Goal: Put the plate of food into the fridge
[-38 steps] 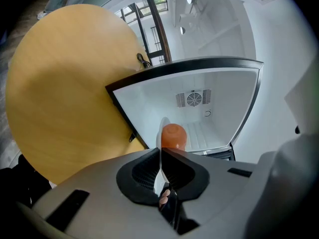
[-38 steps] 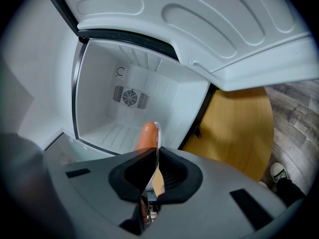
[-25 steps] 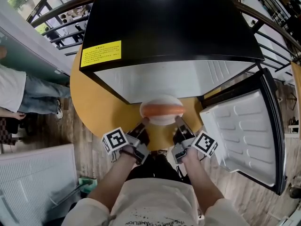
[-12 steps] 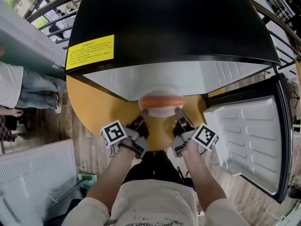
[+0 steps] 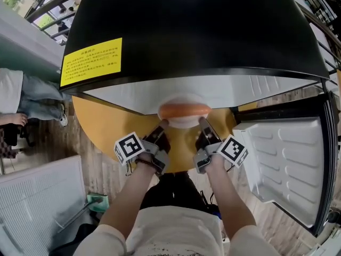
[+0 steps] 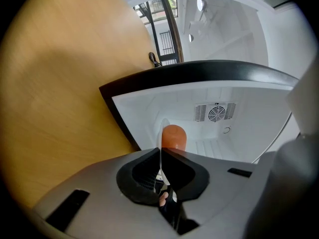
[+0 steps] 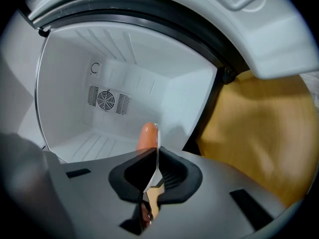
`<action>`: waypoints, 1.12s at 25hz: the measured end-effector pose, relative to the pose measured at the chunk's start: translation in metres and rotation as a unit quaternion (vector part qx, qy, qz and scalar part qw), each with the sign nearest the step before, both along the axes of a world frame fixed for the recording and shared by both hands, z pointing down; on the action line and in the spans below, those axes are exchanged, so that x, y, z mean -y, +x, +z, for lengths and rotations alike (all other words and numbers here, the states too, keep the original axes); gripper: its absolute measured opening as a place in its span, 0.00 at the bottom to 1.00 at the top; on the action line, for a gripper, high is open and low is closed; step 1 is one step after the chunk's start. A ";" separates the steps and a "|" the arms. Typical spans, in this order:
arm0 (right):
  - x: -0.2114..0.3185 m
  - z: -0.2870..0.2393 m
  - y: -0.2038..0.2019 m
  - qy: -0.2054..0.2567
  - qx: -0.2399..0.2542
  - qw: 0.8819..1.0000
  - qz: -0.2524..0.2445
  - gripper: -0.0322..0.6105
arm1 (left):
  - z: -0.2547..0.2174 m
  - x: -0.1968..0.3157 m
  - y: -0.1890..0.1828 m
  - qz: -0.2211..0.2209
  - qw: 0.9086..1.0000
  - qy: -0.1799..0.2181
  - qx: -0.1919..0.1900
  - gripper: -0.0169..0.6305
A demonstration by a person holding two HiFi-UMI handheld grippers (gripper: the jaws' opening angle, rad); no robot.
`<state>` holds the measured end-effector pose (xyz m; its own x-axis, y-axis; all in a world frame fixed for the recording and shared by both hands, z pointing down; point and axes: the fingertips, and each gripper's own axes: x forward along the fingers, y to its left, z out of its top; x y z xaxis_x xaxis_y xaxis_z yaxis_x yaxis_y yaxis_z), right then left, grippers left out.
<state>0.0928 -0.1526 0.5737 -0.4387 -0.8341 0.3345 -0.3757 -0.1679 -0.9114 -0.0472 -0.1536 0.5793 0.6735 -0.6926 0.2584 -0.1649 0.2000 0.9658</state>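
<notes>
I'm at the carry-in step. The plate [image 5: 184,122] is at the mouth of the fridge [image 5: 197,31] and not yet set down inside.

My left gripper [image 5: 161,128] is clamped on the plate's near-left rim; the left gripper view shows the thin white edge pinched between its jaws. The plate hangs above the tabletop [image 5: 106,127], at 12 o'clock from my hands, with its far part tucked under the fridge's black top.

On it lies a sausage [image 5: 184,110]. Its long axis runs 9 to 3 o'clock, across my line of travel, so its ends point at the fridge's side walls.

My right gripper [image 5: 204,126] is closed on the near-right rim in the same way. The door [image 5: 287,159] stands swung open at 3 o'clock, and I judge it clear of the path.

Next I'd push both grippers toward 12 o'clock together, keeping the plate level so the sausage doesn't roll. Then I'd lower it to the compartment's white floor and let go of both rims.
</notes>
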 end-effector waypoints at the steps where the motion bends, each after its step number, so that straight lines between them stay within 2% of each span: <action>1: 0.002 0.001 0.000 -0.001 0.000 1.000 0.002 0.11 | 0.002 0.002 0.000 -0.002 1.000 0.000 0.000 0.07; 11: 0.019 0.012 0.000 -0.003 0.001 1.000 0.017 0.11 | 0.011 0.019 0.000 -0.020 1.000 0.005 -0.005 0.07; 16: 0.026 0.017 0.000 -0.003 0.000 1.000 0.024 0.11 | 0.020 0.024 -0.002 -0.035 0.999 -0.009 -0.002 0.07; 19: 0.030 0.019 0.001 -0.003 -0.001 1.000 0.027 0.11 | 0.019 0.029 0.000 -0.037 0.999 0.000 -0.009 0.07; 28: 0.044 0.024 0.001 0.000 -0.002 0.999 0.033 0.11 | 0.026 0.040 -0.003 -0.061 0.998 -0.006 0.000 0.07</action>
<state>0.0938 -0.1966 0.5978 -0.3818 -0.8609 0.3364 -0.3666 -0.1931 -0.9101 -0.0500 -0.1934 0.6056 0.5844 -0.7663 0.2672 -0.1391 0.2298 0.9632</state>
